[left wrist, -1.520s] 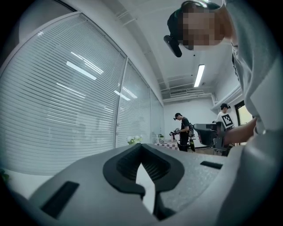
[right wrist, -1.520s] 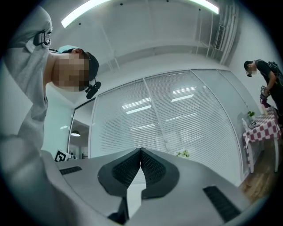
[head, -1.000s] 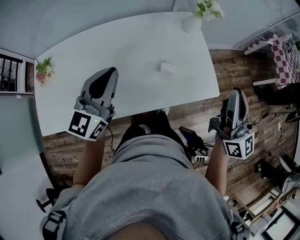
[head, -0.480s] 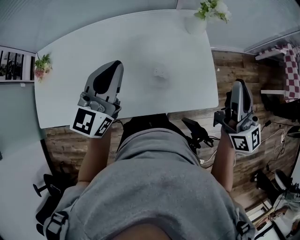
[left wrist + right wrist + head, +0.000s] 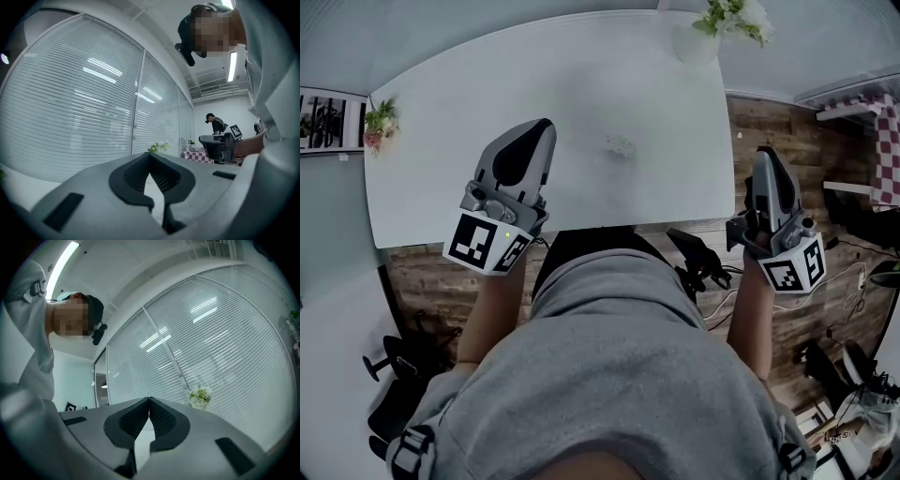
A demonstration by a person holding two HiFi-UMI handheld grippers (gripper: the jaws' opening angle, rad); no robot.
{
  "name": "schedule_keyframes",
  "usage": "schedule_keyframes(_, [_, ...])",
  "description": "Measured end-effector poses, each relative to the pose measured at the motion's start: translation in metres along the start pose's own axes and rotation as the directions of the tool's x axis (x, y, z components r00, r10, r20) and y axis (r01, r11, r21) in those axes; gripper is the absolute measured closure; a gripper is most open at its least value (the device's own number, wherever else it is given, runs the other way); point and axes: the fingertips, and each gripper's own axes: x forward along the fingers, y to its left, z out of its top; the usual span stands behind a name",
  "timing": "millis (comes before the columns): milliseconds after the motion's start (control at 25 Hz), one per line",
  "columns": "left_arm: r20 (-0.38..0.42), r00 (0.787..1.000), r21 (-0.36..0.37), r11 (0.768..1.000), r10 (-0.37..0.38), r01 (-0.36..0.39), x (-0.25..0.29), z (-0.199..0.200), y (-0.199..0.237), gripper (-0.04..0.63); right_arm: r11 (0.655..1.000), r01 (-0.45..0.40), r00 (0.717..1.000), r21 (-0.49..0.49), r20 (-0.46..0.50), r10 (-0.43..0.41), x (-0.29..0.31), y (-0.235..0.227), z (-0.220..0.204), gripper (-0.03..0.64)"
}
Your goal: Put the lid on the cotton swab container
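Jaws pressed together, empty, on my left gripper (image 5: 150, 154) and right gripper (image 5: 149, 400); the cotton swab container (image 5: 621, 145) looks light, probably slick: pinch its sides.

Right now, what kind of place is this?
Probably an office or meeting room: a white table, tall slatted blinds and a ceiling strip light all suggest it.

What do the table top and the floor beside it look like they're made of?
Table top: plain white, smooth and matte, no grain showing; probably laminate or painted board. Floor: brown planks with grain and seams; wood or a wood-look laminate, hard to tell which.
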Motion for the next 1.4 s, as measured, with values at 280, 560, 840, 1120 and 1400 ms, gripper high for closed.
schedule_keyframes(280, [-0.019,0.998,-0.008,0.999,-0.054,0.054,0.017,0.003,0.008,0.591,1.000,0.022,1.000,-0.002,-0.019,-0.022,0.016,-0.004,0.000,0.592])
schedule_keyframes(560, [-0.027,0.993,-0.010,0.994,-0.113,0.113,0.028,0.002,0.008,0.591,0.999,0.027,0.998,-0.045,-0.062,-0.030,0.021,0.004,-0.001,0.592])
schedule_keyframes(840, [-0.034,0.992,-0.019,0.992,-0.125,0.125,0.027,-0.010,0.014,0.591,0.993,-0.045,0.978,-0.109,-0.206,0.022,0.034,-0.003,-0.049,0.591])
schedule_keyframes(1120, [-0.018,0.992,-0.006,0.992,-0.122,0.122,0.024,-0.018,0.017,0.591,0.915,-0.265,0.891,-0.304,-0.439,0.112,0.059,-0.003,-0.133,0.591])
schedule_keyframes(1400, [-0.002,0.994,-0.008,0.994,-0.109,0.109,0.023,-0.018,0.016,0.591,0.813,-0.526,0.693,-0.248,-0.680,0.241,0.057,0.009,-0.231,0.528])
